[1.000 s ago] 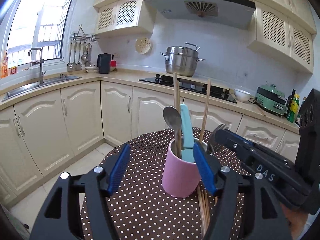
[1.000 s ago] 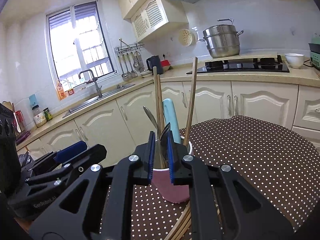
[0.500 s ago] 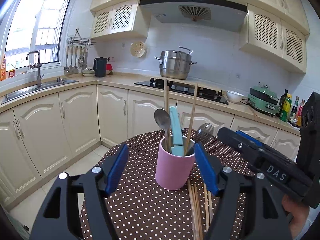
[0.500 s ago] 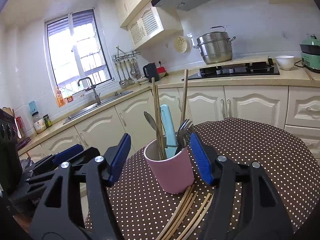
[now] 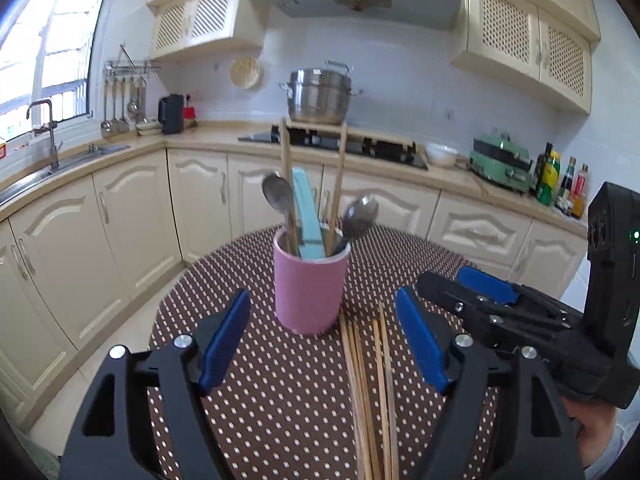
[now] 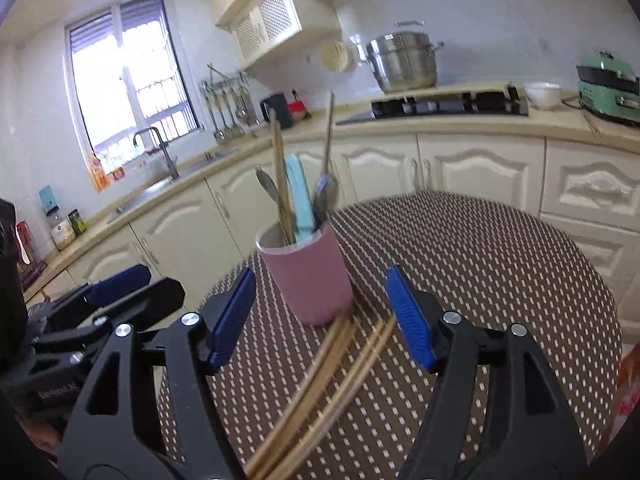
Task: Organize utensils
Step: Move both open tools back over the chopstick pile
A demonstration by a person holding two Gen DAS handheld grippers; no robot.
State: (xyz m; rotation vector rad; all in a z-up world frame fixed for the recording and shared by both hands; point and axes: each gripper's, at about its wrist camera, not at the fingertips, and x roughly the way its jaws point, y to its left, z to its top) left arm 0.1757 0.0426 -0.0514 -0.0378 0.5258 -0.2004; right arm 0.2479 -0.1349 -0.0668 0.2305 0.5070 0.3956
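Observation:
A pink cup (image 5: 310,288) (image 6: 308,276) stands on the brown dotted tablecloth (image 5: 260,380). It holds a spoon, a light blue handle, upright wooden chopsticks and another metal utensil (image 5: 360,216). Several loose chopsticks (image 5: 368,380) (image 6: 332,368) lie flat in front of the cup. My left gripper (image 5: 322,304) is short of the cup, its jaws opening with nothing pressed between them. My right gripper (image 6: 320,280) is also short of the cup, its jaws opening over the loose chopsticks without touching them. Each gripper shows in the other's view, the right gripper (image 5: 472,292) and the left gripper (image 6: 120,284).
Cream cabinets and a counter run behind the table. On the counter are a sink (image 5: 60,164), a hob with a steel pot (image 5: 320,96), a white bowl (image 5: 440,154), a green appliance (image 5: 500,164) and bottles (image 5: 560,188). A person's hand (image 5: 592,432) holds the right gripper.
The right gripper was shut on a metal utensil over the cup; it has opened and the utensil stands in the cup. Both grippers have drawn back from the cup.

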